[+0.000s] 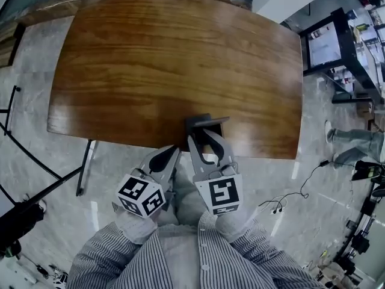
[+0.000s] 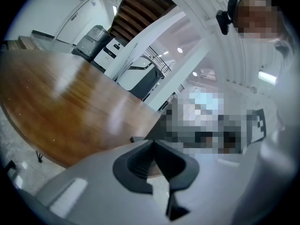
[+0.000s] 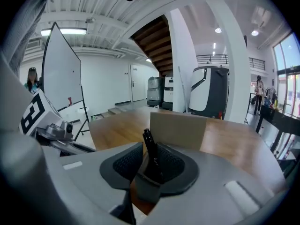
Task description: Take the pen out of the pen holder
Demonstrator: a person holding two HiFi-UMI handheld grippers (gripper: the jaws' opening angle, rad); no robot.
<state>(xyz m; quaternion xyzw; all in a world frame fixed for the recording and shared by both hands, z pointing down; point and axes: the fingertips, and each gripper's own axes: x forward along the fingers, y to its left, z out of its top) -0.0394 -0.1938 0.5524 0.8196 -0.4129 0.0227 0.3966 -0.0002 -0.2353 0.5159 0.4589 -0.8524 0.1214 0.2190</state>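
The right hand-held gripper (image 1: 206, 146) is hovering at the bench (image 1: 180, 59) edge, jaws apart around an upright black pen (image 3: 149, 146); the left hand-held gripper (image 2: 152, 142) is hanging alongside, jaws together.

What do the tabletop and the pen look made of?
Tabletop: looks like varnished wood or veneer, with brown grain lines and glossy reflections.
Pen: probably black plastic, smooth and slightly shiny, though it is too small to be sure.
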